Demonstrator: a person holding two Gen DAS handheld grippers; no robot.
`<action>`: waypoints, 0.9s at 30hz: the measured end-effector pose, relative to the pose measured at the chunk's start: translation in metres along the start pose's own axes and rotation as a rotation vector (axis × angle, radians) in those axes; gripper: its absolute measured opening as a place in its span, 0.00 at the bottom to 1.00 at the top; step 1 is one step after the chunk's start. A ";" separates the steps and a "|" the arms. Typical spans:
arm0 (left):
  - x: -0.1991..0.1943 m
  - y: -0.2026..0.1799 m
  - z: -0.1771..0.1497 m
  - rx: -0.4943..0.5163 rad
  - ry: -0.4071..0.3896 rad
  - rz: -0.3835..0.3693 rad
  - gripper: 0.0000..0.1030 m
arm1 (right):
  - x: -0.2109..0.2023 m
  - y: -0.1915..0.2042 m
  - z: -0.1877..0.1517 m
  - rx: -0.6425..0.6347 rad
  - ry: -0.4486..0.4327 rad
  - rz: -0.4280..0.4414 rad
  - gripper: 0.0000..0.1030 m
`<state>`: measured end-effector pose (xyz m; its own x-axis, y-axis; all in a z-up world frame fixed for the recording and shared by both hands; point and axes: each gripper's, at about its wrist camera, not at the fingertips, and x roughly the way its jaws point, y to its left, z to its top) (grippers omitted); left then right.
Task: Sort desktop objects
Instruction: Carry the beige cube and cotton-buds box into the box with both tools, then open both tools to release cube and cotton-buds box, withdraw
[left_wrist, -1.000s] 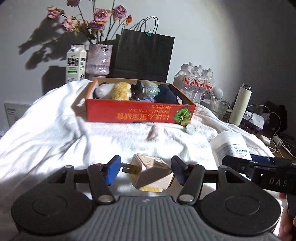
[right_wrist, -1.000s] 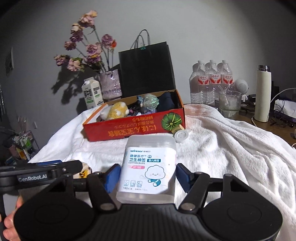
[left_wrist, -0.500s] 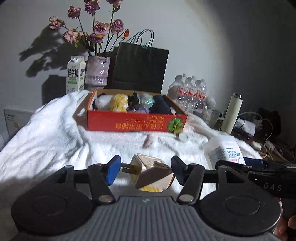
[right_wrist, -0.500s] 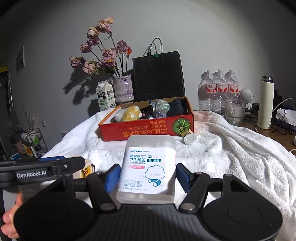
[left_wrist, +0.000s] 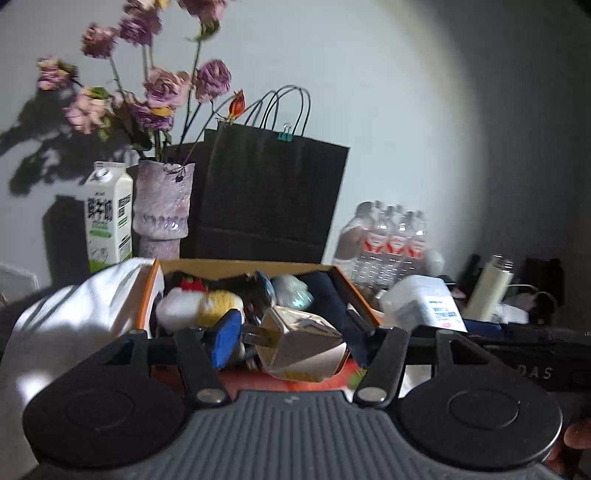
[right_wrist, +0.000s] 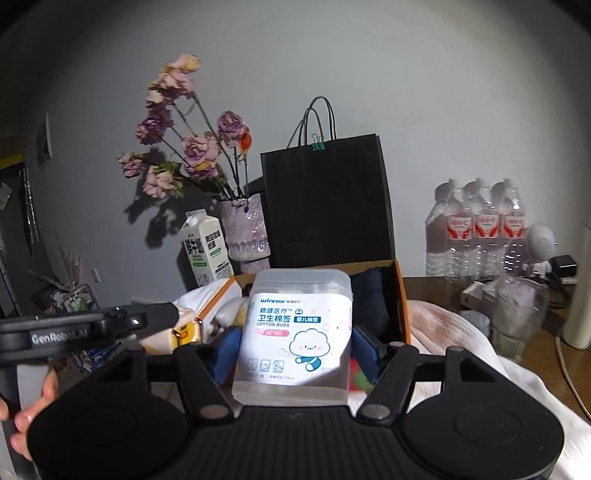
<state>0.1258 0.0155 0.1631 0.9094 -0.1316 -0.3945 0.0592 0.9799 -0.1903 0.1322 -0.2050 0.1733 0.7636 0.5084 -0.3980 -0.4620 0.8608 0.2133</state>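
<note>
Grippers first: my left gripper (left_wrist: 291, 338) is clamped on a small white plug-in charger (left_wrist: 295, 345), prongs toward the left pad, and my right gripper (right_wrist: 295, 347) is clamped on a clear tub of cotton buds (right_wrist: 295, 332), label facing me. Both loads hang in the air at the near edge of the orange cardboard box (left_wrist: 149, 291), the charger just over its near wall, the tub to its right.

Next I judge it's a drop into the box, so I want each piece carried clear past the near wall before I ease the jaws apart, and lowered onto a free spot, not dumped from height. The tub is tall and its sides look slick; I'd keep it upright and set it at the right end. The two grippers sit close together, so I'd release one at a time.

Inside the box I see a white-and-yellow plush toy (left_wrist: 199, 308) at the left end, a pale crinkled wrapper (left_wrist: 291, 291) mid-box, and something dark blue (right_wrist: 369, 295) at the right end. Little bare floor shows.
</note>
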 end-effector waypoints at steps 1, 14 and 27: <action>0.016 0.002 0.006 -0.023 0.012 0.013 0.59 | 0.018 -0.002 0.010 -0.003 0.019 0.002 0.63; 0.162 0.025 -0.031 -0.003 0.126 0.066 0.61 | 0.199 -0.052 0.012 0.038 0.326 -0.152 0.64; 0.139 0.042 0.002 -0.060 0.151 0.215 0.92 | 0.183 -0.064 0.036 0.071 0.316 -0.167 0.71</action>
<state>0.2560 0.0391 0.1020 0.8267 0.0531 -0.5601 -0.1571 0.9777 -0.1392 0.3177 -0.1664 0.1195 0.6438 0.3382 -0.6864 -0.3015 0.9366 0.1787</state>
